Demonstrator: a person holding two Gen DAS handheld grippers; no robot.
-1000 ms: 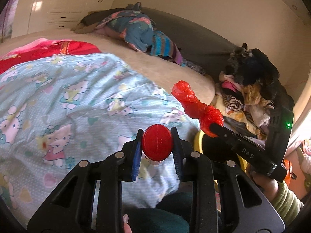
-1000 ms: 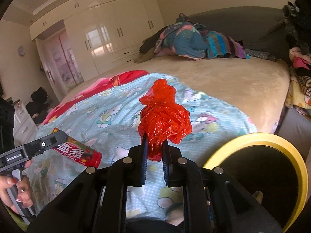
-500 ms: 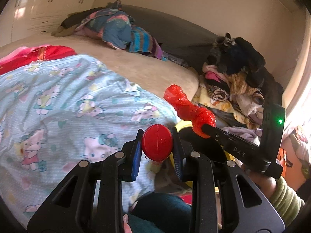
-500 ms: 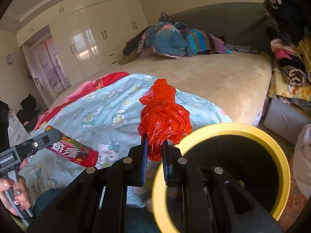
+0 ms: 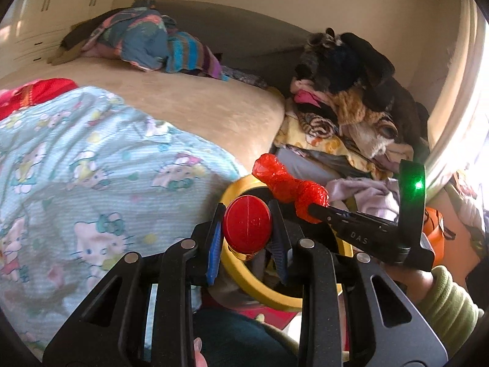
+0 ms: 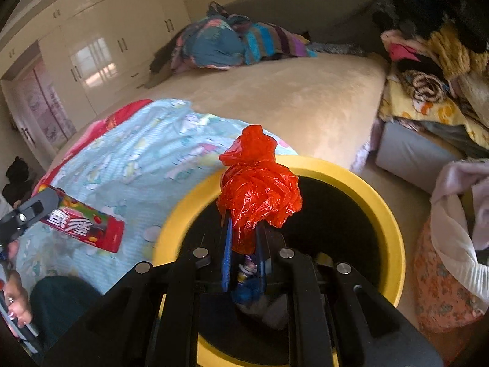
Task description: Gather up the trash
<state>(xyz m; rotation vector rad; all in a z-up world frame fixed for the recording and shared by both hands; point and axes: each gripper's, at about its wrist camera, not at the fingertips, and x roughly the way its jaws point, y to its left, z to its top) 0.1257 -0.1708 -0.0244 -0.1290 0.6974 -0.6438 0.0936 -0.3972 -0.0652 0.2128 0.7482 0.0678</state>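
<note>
A crumpled red plastic bag [image 6: 258, 195] is sitting pinched between my right gripper's [image 6: 243, 240] narrow jaws, hanging over the open mouth of the yellow-rimmed bin [image 6: 388, 214]. My left gripper [image 5: 246, 234] is clamping a red candy tube [image 5: 247, 227] end-on, just beside the bin's near rim, in front of the cartoon-print blanket [image 5: 91, 165] on the bed.

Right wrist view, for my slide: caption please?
Right gripper holds red bag over yellow bin.
</note>
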